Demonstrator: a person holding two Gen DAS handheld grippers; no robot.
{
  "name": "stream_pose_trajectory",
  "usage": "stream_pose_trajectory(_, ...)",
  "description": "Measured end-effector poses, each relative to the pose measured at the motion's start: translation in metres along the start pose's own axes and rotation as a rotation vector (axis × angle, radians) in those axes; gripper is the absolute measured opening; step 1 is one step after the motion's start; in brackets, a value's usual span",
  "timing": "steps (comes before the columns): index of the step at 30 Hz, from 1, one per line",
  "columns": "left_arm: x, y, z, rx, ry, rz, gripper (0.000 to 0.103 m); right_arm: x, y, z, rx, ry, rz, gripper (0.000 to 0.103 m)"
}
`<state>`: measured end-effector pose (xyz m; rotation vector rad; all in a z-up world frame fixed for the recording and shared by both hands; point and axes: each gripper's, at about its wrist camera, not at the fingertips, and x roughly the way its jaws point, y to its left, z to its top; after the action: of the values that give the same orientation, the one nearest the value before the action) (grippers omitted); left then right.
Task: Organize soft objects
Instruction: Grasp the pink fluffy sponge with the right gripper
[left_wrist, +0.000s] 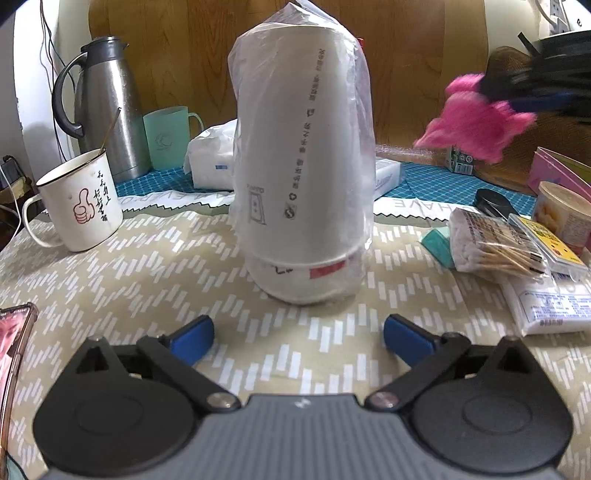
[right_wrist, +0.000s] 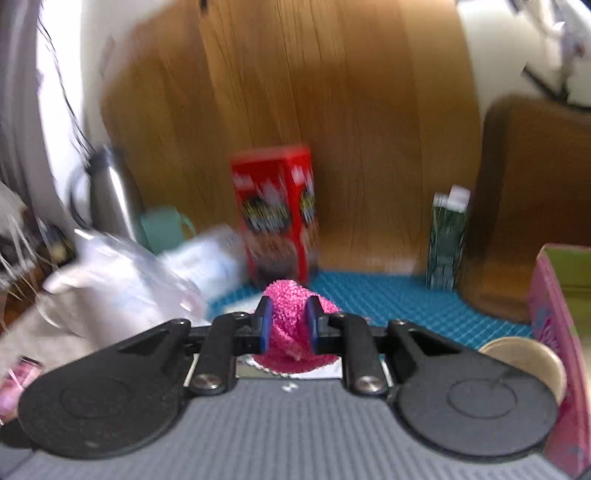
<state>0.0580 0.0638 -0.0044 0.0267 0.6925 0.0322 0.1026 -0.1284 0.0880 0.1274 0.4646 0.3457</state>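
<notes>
Left gripper (left_wrist: 298, 334): jaws spread wide, nothing held — aimed at the bagged paper cups (left_wrist: 301, 177) standing upright on the table (left_wrist: 147, 266).
Right gripper (right_wrist: 288, 325): jaws clamped on the pink knitted cloth (right_wrist: 291, 314), which is carried above the table.
Risk, cloth: only a fold is pinched — it could slip out if swung fast.
Risk, cups: the tall stack could be tipped by a low nudge, and the slick plastic could slide between the pads.

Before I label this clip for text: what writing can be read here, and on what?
"HAVE", seen upside down: white zigzag-edged strip.
Chinese brush characters beside a red thumbs-up: white mug, too small to read.
Grey vertical print: wrapped paper cup stack, unreadable.
Red box: blurred.
</notes>
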Motion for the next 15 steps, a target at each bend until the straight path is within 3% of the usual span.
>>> stream_pose_trajectory(5,0.001,0.001,0.001,0.007,-0.001,-0.002,0.102,-0.063,0.008,-0.03,-0.044,-0.061,0.131,0.022)
stream_pose_trajectory(10,0.0,-0.001,0.0,0.025,-0.008,0.009,0.102,-0.092,0.003,-0.076,-0.007,0.007,0.231,0.022)
stream_pose_trajectory(15,-0.001,-0.004,0.0,0.052,-0.021,0.028,0.102,-0.1,-0.01,-0.107,0.065,0.091,0.198,0.021)
